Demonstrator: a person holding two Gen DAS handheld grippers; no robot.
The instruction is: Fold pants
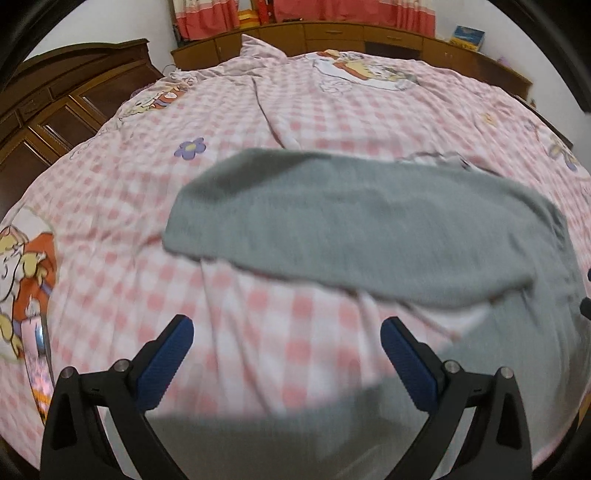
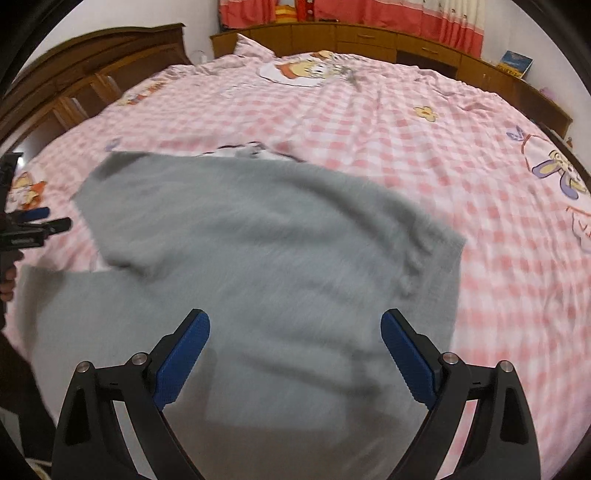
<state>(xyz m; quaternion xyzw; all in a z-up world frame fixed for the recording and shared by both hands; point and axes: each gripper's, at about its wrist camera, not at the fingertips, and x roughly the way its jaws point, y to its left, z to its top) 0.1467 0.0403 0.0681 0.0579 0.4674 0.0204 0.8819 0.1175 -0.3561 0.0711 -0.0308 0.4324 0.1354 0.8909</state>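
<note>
Grey pants [image 1: 362, 221] lie spread on a pink checked bed sheet [image 1: 258, 122]. In the left wrist view one leg runs across the middle and another grey part lies at the bottom. My left gripper [image 1: 286, 328] is open and empty, above the sheet between the two grey parts. In the right wrist view the pants [image 2: 258, 258] fill the centre, with a leg reaching left. My right gripper [image 2: 295, 325] is open and empty just above the grey cloth. The left gripper also shows at the left edge of the right wrist view [image 2: 37, 221].
The sheet [image 2: 443, 155] has cartoon prints and wrinkles. A dark wooden wardrobe [image 1: 55, 103] stands at the left. A wooden headboard with cabinets [image 1: 351, 37] and red curtains [image 2: 406, 14] are at the far side. A blue box [image 1: 469, 37] sits on the cabinet at the right.
</note>
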